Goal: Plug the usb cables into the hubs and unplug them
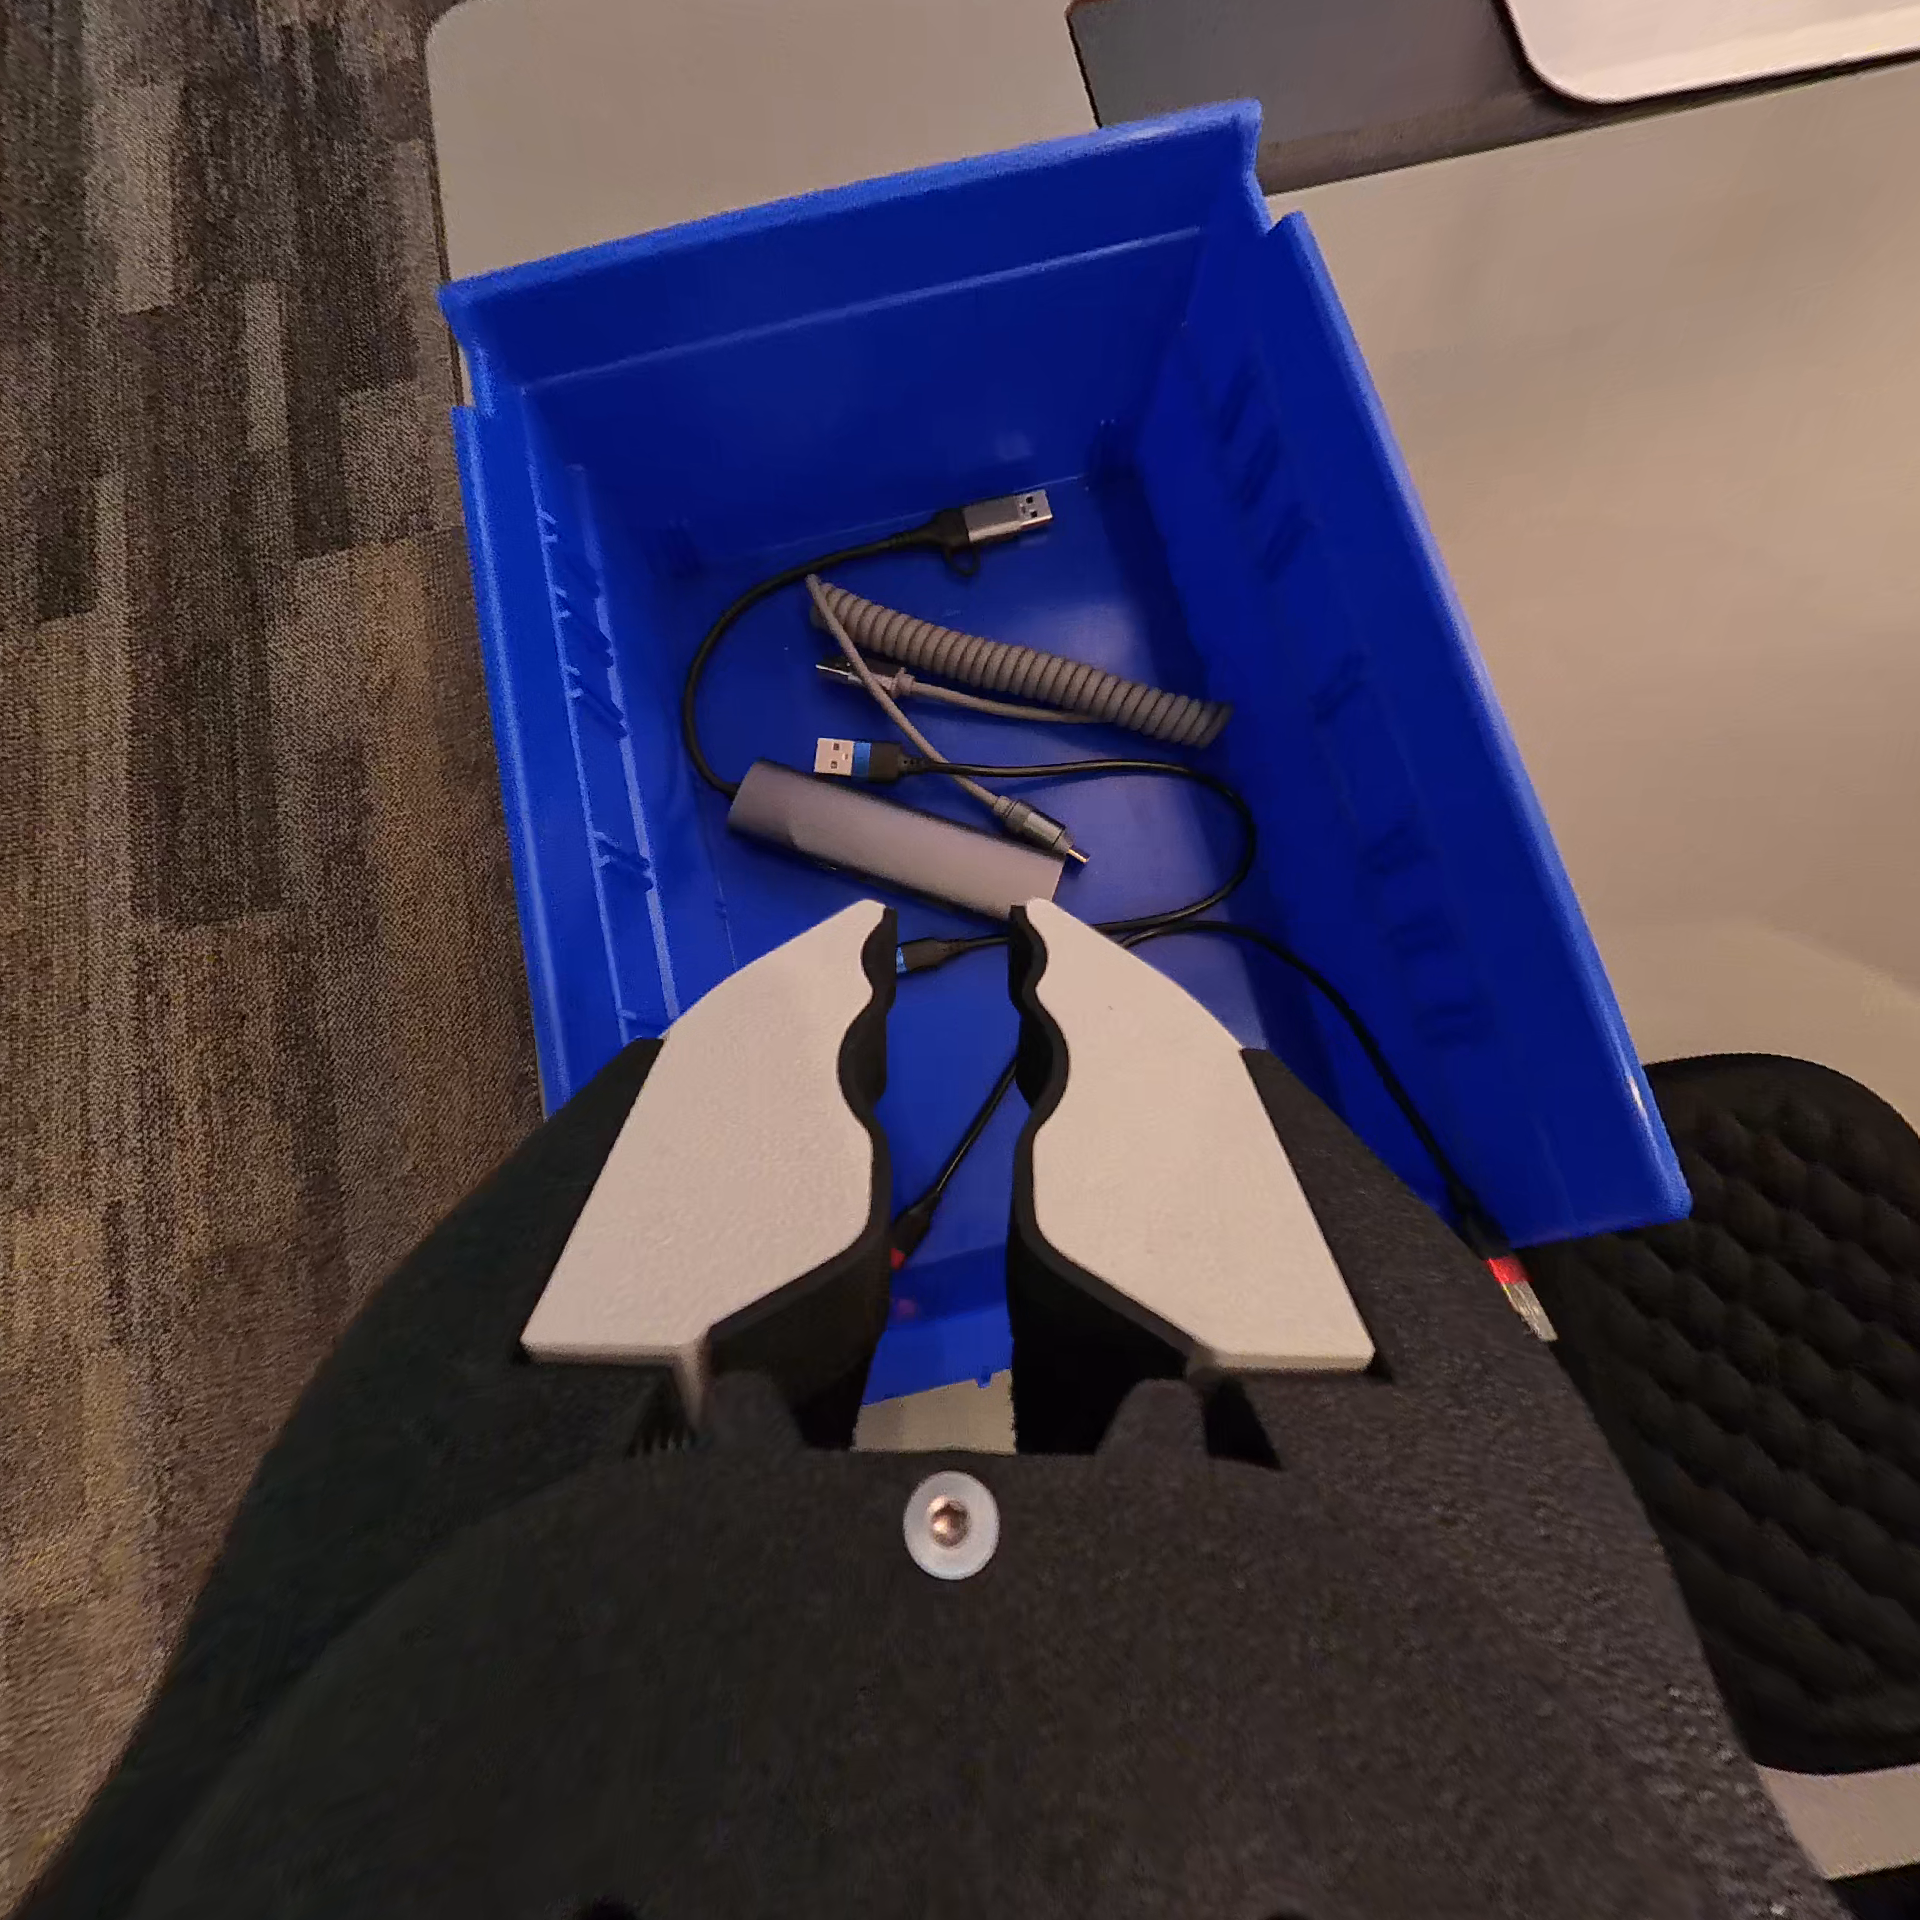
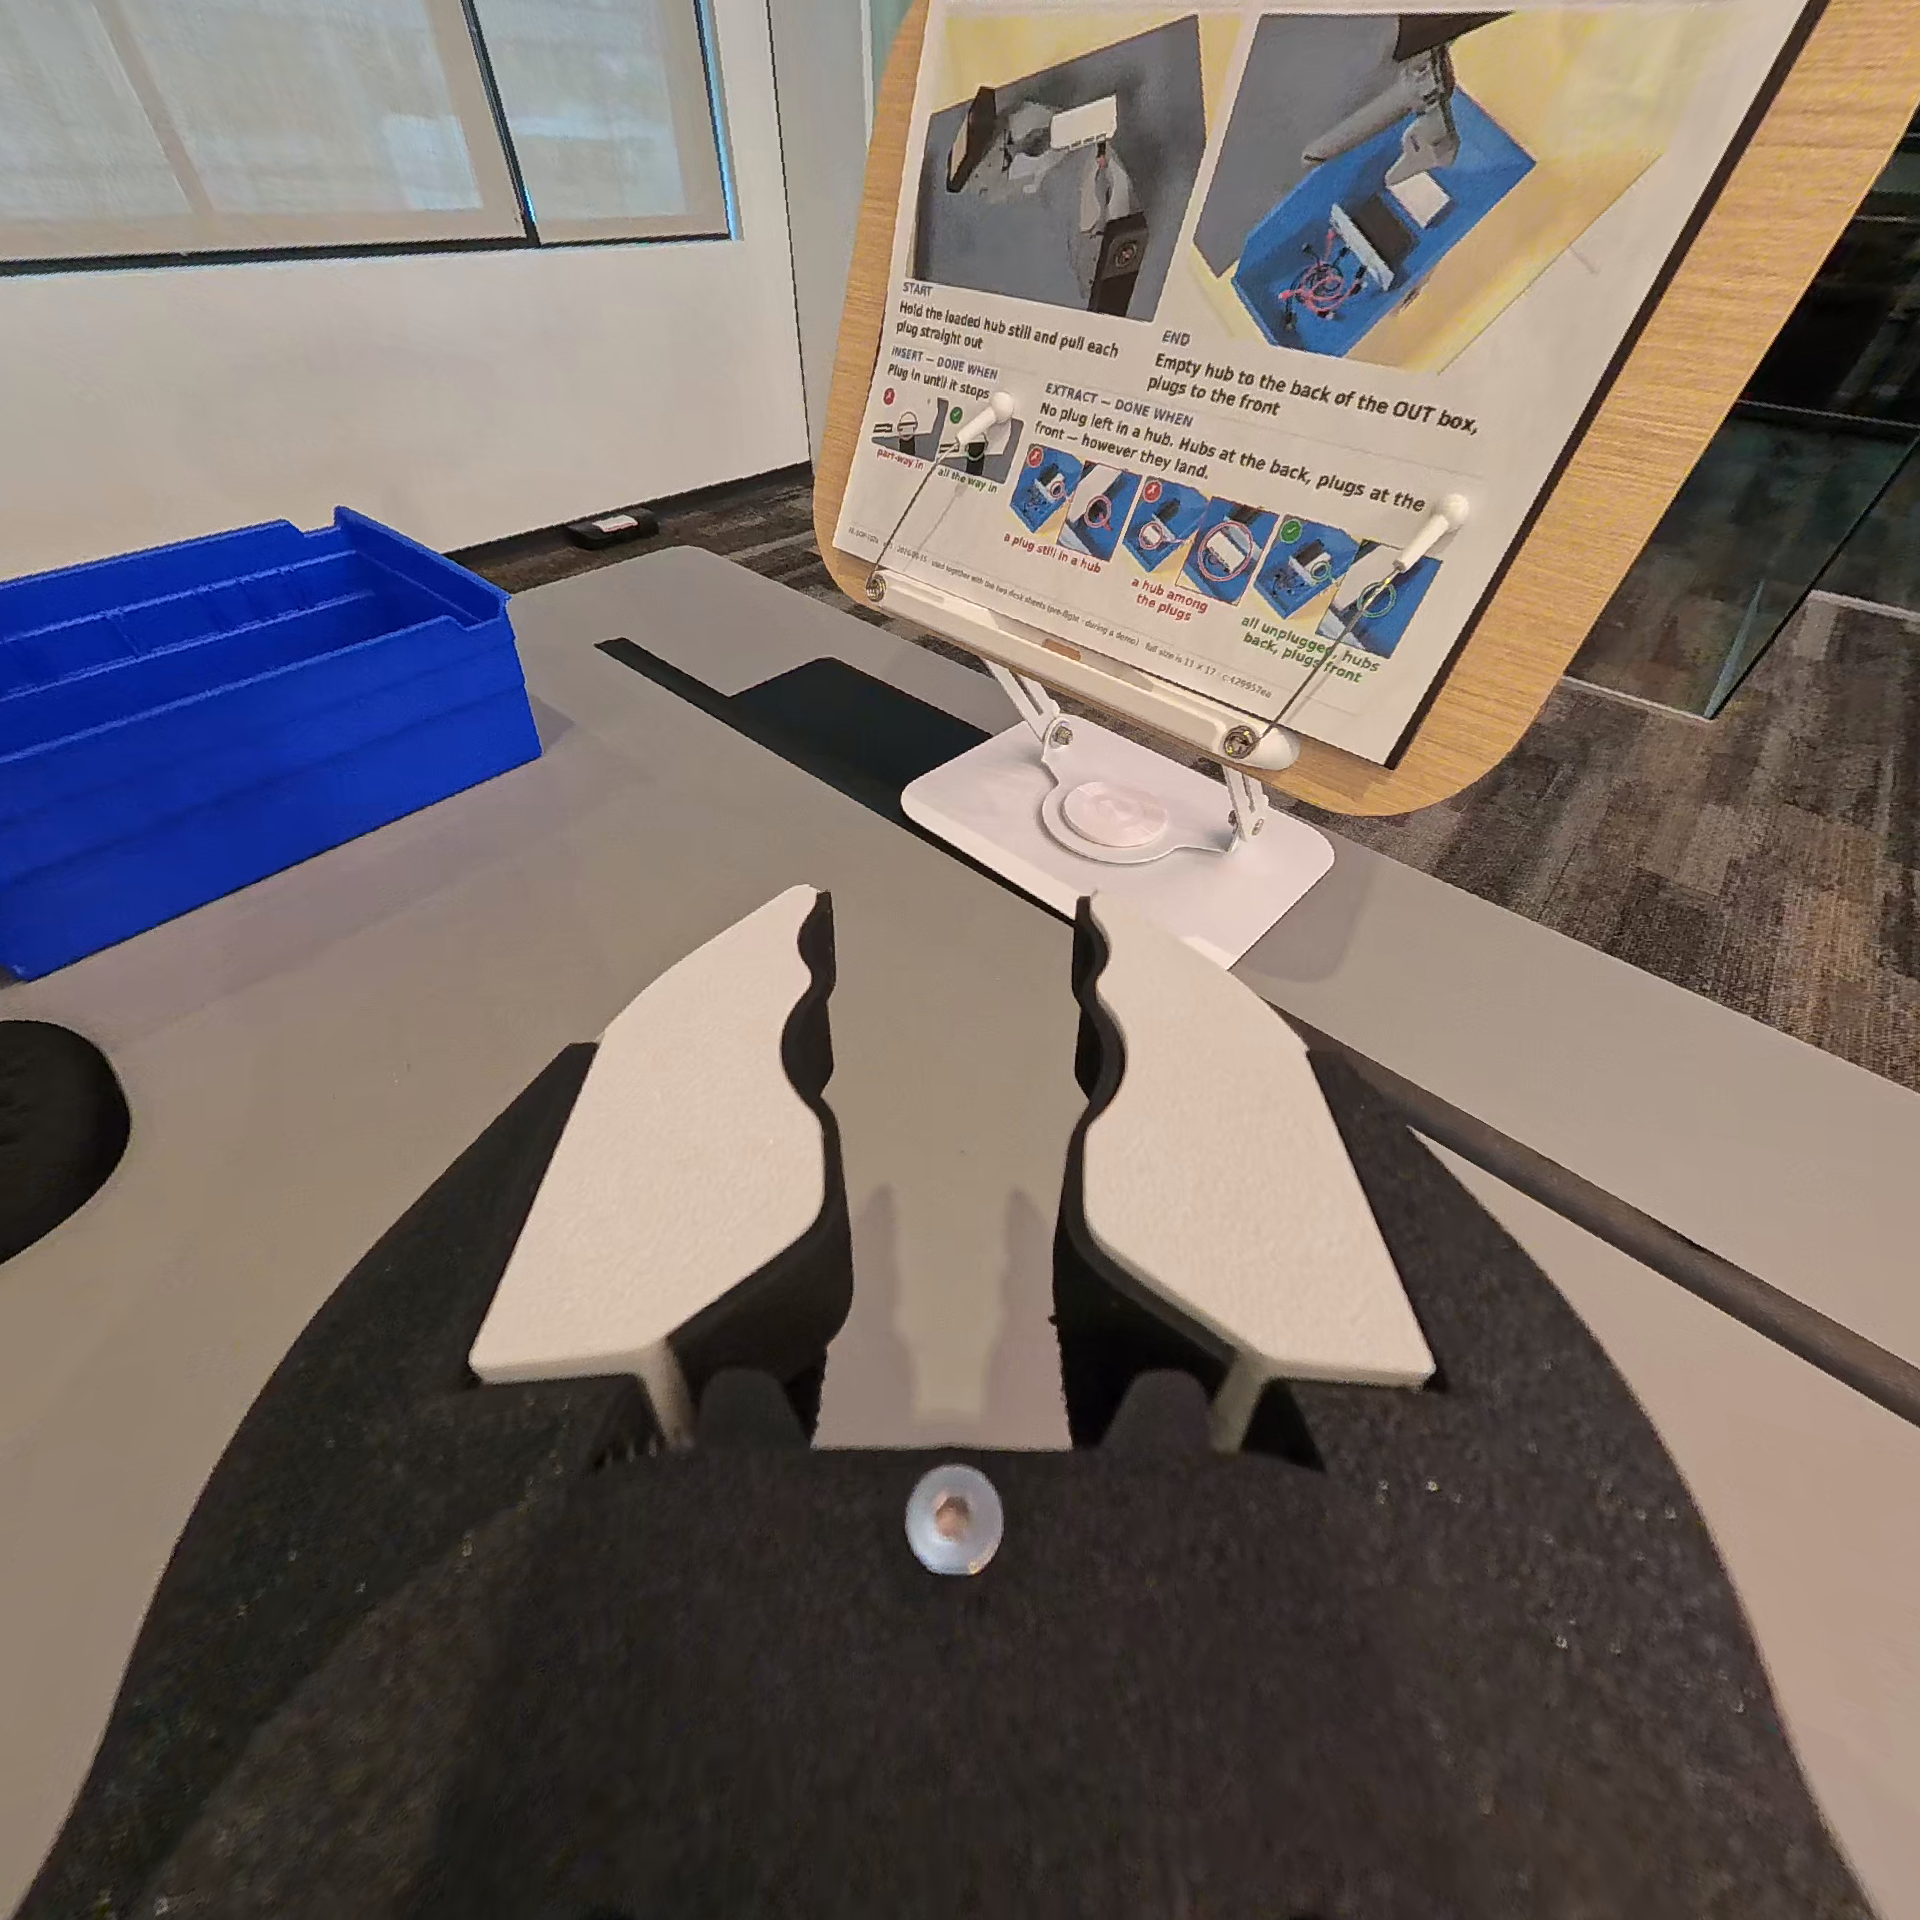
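Note:
In the left wrist view a blue bin [image 1: 1351,644] holds a grey USB hub [image 1: 894,831] with its own black cable ending in a grey USB plug [image 1: 1003,520]. A grey coiled cable [image 1: 1029,670] and a black cable with a blue-banded USB plug [image 1: 857,758] lie beside it. Another black cable hangs over the bin's near right rim, ending in a red-banded plug [image 1: 1507,1273]. My left gripper [image 1: 954,920] is open and empty above the bin's near half, its tips just short of the hub. My right gripper [image 2: 951,914] is open and empty over the grey table [image 2: 416,987].
A second blue bin [image 2: 239,727] stands at the table's left in the right wrist view. A white stand [image 2: 1122,831] holds an instruction board [image 2: 1299,312] straight ahead. A black mesh pad [image 1: 1787,1403] lies right of the bin with the cables. Carpet [image 1: 208,727] lies beyond the table's left edge. The left gripper's tips are roughly 55 cm from the right gripper's.

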